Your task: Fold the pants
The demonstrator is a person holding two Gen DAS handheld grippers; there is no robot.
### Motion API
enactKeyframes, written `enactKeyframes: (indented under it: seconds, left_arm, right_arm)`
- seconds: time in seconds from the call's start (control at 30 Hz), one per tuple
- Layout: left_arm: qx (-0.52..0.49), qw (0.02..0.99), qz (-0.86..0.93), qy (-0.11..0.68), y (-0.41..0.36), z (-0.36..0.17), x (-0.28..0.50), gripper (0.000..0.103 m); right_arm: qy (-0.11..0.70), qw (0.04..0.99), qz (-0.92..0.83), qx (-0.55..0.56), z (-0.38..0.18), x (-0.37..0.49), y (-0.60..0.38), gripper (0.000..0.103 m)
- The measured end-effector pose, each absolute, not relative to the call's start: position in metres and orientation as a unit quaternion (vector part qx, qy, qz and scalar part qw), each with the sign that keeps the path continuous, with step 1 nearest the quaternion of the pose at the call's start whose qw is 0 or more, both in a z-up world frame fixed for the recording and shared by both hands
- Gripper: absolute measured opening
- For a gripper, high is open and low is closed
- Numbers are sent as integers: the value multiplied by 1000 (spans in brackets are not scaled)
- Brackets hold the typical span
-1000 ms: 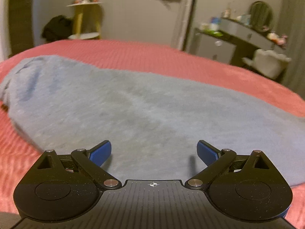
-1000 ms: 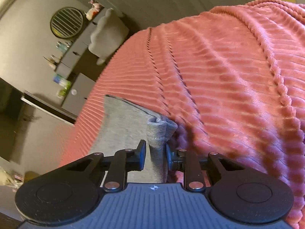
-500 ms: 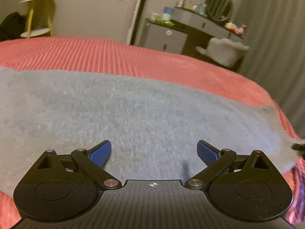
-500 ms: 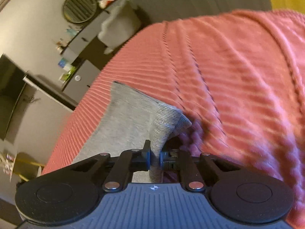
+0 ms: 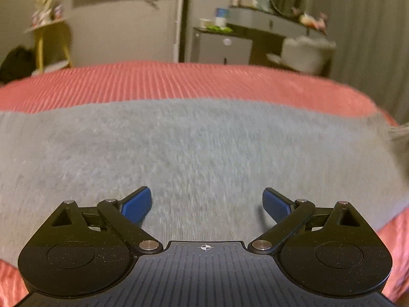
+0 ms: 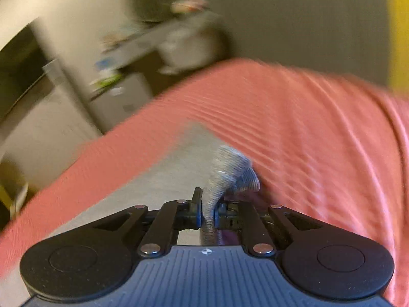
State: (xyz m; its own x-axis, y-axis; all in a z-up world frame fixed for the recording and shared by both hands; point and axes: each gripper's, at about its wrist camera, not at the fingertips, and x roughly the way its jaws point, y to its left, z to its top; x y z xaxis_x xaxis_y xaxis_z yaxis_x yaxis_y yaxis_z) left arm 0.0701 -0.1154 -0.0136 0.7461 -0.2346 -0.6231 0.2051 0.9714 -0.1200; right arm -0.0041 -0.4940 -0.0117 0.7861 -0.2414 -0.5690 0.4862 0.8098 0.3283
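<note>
Blurred bedspread (image 6: 306, 128); right claw (image 6: 207, 211) pinches ribbed pants (image 6: 225, 171) cuff

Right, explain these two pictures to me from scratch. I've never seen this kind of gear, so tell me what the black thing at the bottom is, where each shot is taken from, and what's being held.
There is no robot here. A person holds a hand tool with two fingers in each hand, and a wide-angle camera on each tool looks forward along those fingers. The black shape at the bottom of each picture is the tool itself.

One picture comes from the left tool. Its left gripper is open, the blue-tipped fingers spread wide over grey pants, holding nothing. The pants lie flat on a pink ribbed bedspread.

The other picture comes from the right tool. Its right gripper is closed on the ribbed cuff at the end of a pant leg, which is pinched and lifted off the bedspread.

Behind the bed is blurry bedroom furniture.
</note>
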Motion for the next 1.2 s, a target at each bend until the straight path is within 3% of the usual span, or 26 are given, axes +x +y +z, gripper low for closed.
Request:
enactKeyframes:
  seconds: [0.07,0.13,0.23,0.3,0.4,0.47,0.53,0.6,0.67,0.83,0.87,0.9,1.0,1.1,1.2]
  left_arm:
    - [-51,933,-134,330,-110,-1,70,97]
    - [-74,932,-152,321,-105,8,70,89]
    - [-118,921,-179,325,-98,17,76,89]
    - [-159,903,-197,346,-92,16,85,89]
    - [-208,869,-227,386,-88,8,101,89]
    - [-236,850,-240,406,-89,2,115,89]
    - [-263,831,-246,425,-94,-5,129,89]
    - [-289,807,-258,447,-106,-13,145,84]
    - [-296,785,-275,469,-124,-21,158,83]
    - [-284,744,-268,542,-175,-52,185,60]
    - [-295,745,-264,537,-177,-50,188,50]
    - [-300,745,-261,536,-179,-48,190,15]
    - [-296,770,-274,495,-173,-24,184,17]
    - [-299,790,-272,461,-143,-7,170,16]
    - [-303,802,-236,457,-109,-4,161,17]
  right_arm:
    - [260,939,-140,175,2,5,-454,9]
    - [259,955,-76,122,8,9,-409,9]
    - [277,957,15,82,-2,9,-351,9]
    - [308,949,54,46,-19,10,-318,10]
    - [396,912,94,46,-45,22,-296,20]
    - [389,912,89,97,-40,20,-309,23]
    - [363,902,95,211,-35,11,-339,46]
    - [334,882,85,322,-43,-3,-369,58]
    - [322,860,66,391,-58,-18,-391,58]
    - [302,817,31,490,-78,-28,-417,58]
    - [302,816,34,491,-81,-27,-419,58]
    - [305,814,36,493,-83,-24,-419,58]
    - [298,816,43,494,-81,-28,-416,58]
    - [308,808,76,496,-84,-35,-406,71]
    - [329,800,83,494,-87,-31,-400,71]
